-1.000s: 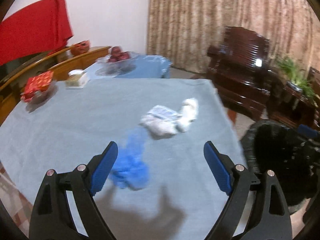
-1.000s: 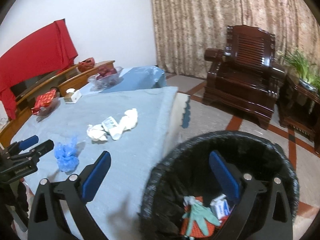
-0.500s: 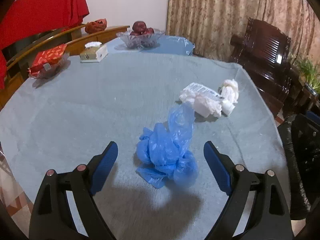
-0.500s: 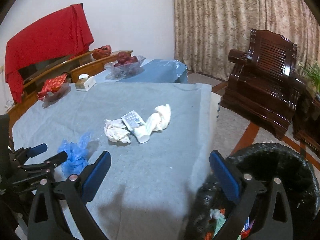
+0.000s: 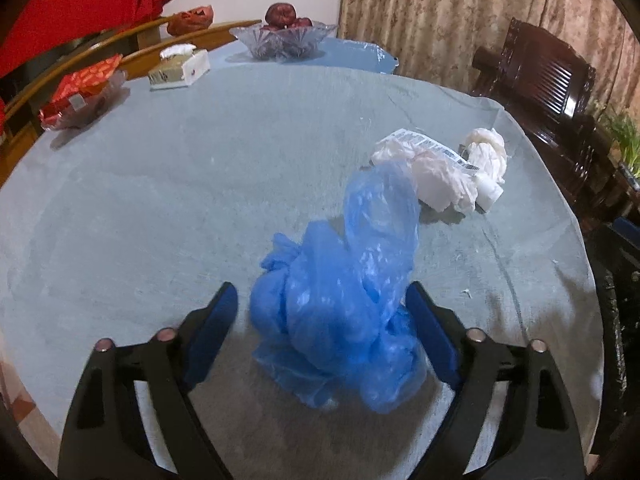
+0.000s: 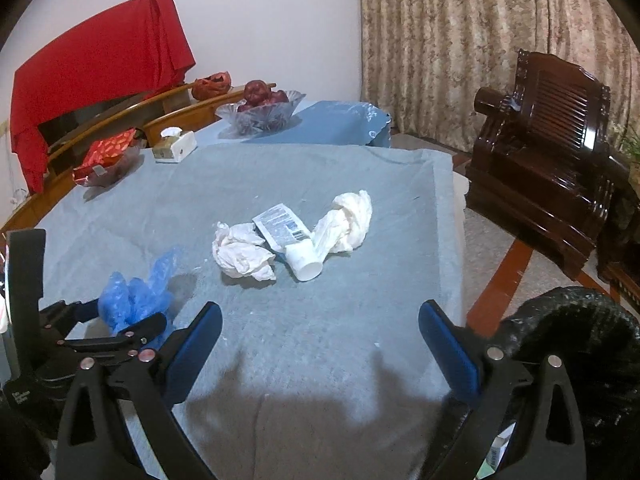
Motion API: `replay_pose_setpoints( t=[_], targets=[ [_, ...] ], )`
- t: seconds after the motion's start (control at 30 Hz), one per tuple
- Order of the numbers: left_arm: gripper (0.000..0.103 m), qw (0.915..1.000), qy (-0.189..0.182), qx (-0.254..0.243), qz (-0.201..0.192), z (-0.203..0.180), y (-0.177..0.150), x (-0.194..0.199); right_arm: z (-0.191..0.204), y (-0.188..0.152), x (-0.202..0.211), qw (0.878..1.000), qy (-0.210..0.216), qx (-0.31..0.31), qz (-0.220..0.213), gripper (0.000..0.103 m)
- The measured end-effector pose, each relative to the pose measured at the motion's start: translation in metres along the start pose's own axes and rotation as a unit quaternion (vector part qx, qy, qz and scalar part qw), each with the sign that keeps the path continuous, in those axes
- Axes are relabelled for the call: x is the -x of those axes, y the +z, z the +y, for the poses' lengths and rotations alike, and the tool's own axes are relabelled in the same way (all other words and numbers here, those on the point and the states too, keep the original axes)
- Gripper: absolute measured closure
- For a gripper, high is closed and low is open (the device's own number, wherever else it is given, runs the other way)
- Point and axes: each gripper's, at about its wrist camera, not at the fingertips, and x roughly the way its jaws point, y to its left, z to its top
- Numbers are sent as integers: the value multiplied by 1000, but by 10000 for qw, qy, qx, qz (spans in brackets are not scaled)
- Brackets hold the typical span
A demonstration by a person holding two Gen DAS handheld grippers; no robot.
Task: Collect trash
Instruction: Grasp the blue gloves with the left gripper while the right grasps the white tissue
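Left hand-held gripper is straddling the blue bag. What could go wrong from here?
1. The left hand-held gripper is closing around the blue plastic bag, which is loose and puffy: the pads may pinch only a fold and it could slip out.
2. A long tail of the bag reaches toward the crumpled tissue; lifting might drag it.
3. The bin sits off the table's far side, so the bag could snag or drop on the way.

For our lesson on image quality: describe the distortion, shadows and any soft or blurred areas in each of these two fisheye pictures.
Left wrist view: strong fisheye bend curves the table edge, dark corners; the blue plastic bag is slightly soft up close. Right wrist view: the same barrel bend and dark corners; the right hand-held gripper casts a forked shadow on the grey cloth; the crumpled tissue and white tube look sharp.
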Motion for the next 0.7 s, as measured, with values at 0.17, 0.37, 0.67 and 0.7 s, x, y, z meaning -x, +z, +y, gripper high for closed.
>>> replay_pose_setpoints(
  t=[0.17, 0.37, 0.67, 0.7],
  targets=[
    [47, 9999, -127, 16, -26, -1, -1, -3, 5, 1, -9, 10000, 41, 1, 23, 6],
    [56, 9996, -76, 151, -227, 8, 5, 6, 18, 9, -19, 9999, 125, 23, -22, 6],
    [57, 9979, 274, 238, -533, 37, 29, 16, 48, 26, -42, 9991, 357, 160, -146, 11],
    [57, 9978, 300, 253, -537, 40, 30, 16, 51, 27, -46, 9990, 383, 162, -132, 13]
  ],
)
